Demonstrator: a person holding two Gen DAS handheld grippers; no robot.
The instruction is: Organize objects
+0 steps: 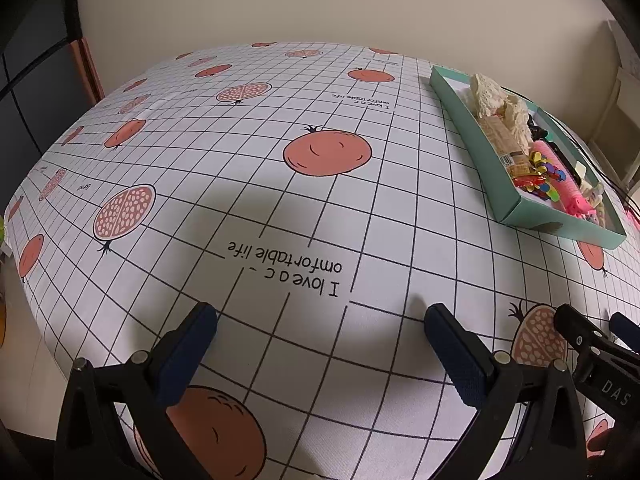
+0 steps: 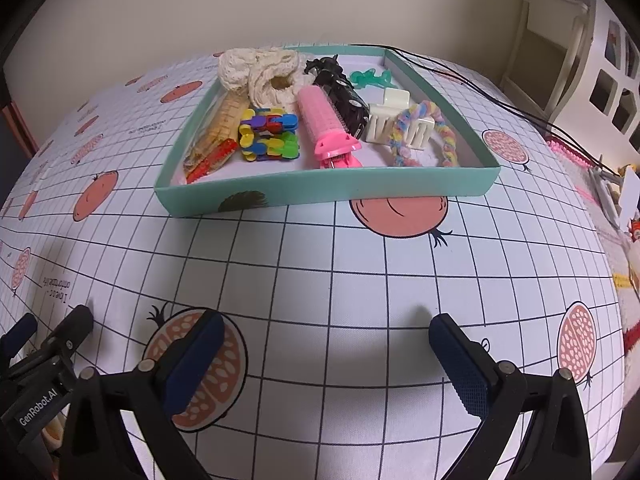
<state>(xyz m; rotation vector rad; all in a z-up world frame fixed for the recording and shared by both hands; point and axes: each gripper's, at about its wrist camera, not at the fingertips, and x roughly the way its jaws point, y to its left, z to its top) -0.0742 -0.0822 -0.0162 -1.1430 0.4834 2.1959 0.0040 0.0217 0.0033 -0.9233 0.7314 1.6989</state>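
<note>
A grid-patterned tablecloth (image 2: 320,264) printed with pomegranates covers the table in front of a plain beige wall. A shallow teal tray (image 2: 328,194) rests on the cloth, holding cream crocheted scrunchies (image 2: 264,74), a pink hair roller (image 2: 324,128), a white claw clip (image 2: 394,118) and multicoloured small clips (image 2: 268,134). The left gripper (image 1: 320,320) is spread wide and empty above the cloth, well apart from the tray. The right gripper (image 2: 326,330) is equally wide, empty, facing the tray.
</note>
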